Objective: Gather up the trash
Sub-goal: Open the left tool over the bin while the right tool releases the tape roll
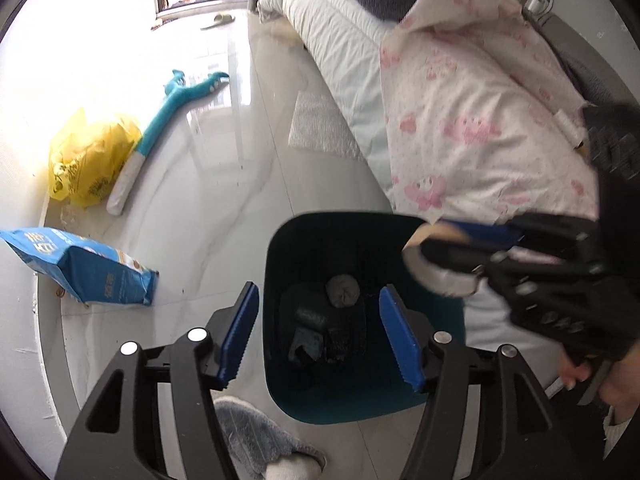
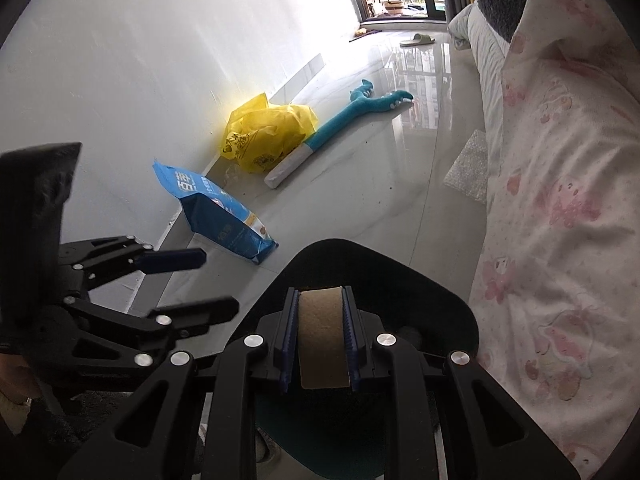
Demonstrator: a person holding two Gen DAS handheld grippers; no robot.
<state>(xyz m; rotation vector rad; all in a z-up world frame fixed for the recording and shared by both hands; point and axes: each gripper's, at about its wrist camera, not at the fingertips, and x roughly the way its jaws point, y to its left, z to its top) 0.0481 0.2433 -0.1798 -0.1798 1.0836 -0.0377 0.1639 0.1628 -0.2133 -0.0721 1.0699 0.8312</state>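
Left gripper (image 1: 320, 332): jaws spread wide, nothing between pads, pointing down. Right gripper (image 2: 320, 336): jaws clamped on cardboard tube (image 2: 322, 336), held level with left, just beside it. Right hand (image 1: 576, 372) wraps handle.

A: What colours am I seeing from my gripper (image 2: 320, 336) pads?
B: Mine are blue on black arms; the tube (image 2: 322, 340) is plain brown.
A: The bin (image 1: 280, 248)?
B: Dark teal. The sheet (image 2: 560, 200) is white with pink figures, the bag (image 2: 268, 136) yellow, the pouch (image 2: 224, 216) blue, the toy (image 2: 360, 108) teal, the floor (image 2: 380, 208) glossy grey-white.
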